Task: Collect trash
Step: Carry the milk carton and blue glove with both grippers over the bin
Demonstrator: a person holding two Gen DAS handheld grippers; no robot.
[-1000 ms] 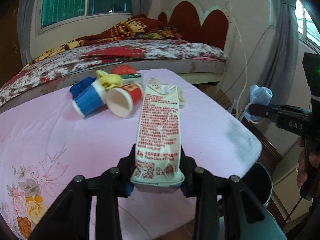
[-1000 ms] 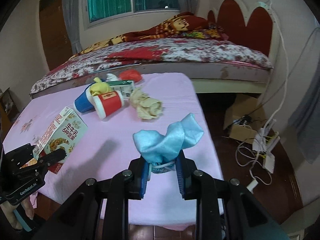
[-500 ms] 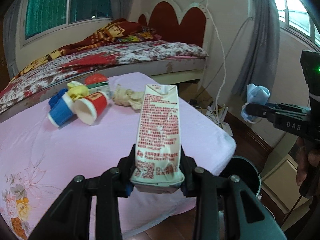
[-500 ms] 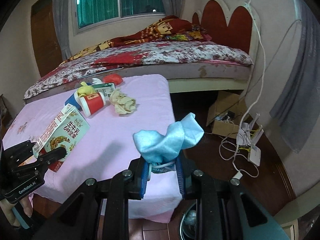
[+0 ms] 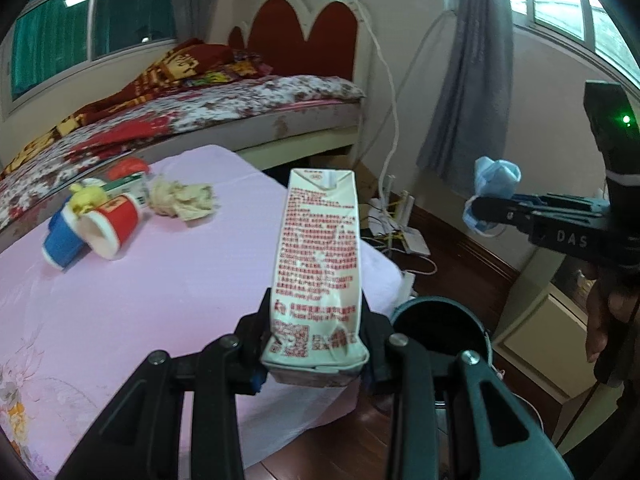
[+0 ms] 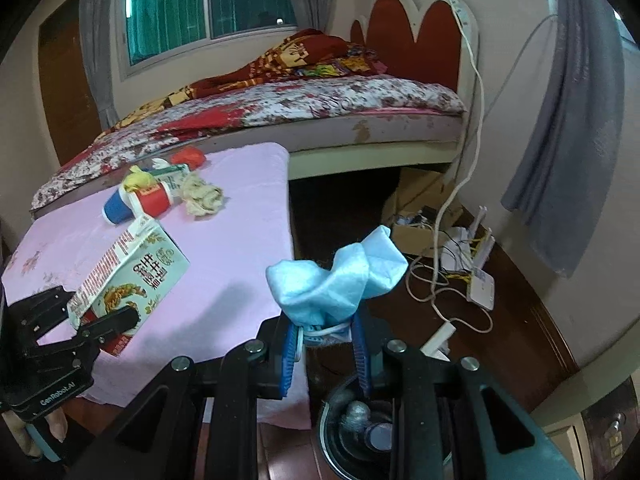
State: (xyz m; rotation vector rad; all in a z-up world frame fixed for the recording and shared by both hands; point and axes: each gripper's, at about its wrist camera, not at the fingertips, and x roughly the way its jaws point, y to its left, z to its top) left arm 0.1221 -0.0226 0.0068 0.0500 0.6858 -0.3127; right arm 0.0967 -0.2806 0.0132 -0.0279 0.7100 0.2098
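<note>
While its long axis runs away from the camera, the milk carton (image 5: 316, 264) is clamped by the left gripper (image 5: 316, 354) beyond the pink table (image 5: 160, 280), beside the bin (image 5: 440, 328). From the right wrist, a blue mask (image 6: 336, 280) is pinched upright in the right gripper (image 6: 326, 344) above that bin (image 6: 360, 432), cups (image 6: 136, 204) left behind.

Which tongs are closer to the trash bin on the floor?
Right. The right tongs hold the blue mask almost over the bin; the left tongs hold the carton beside it.

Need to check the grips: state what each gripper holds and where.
Left gripper holds carton by its base; right gripper holds mask by its bunched end.
</note>
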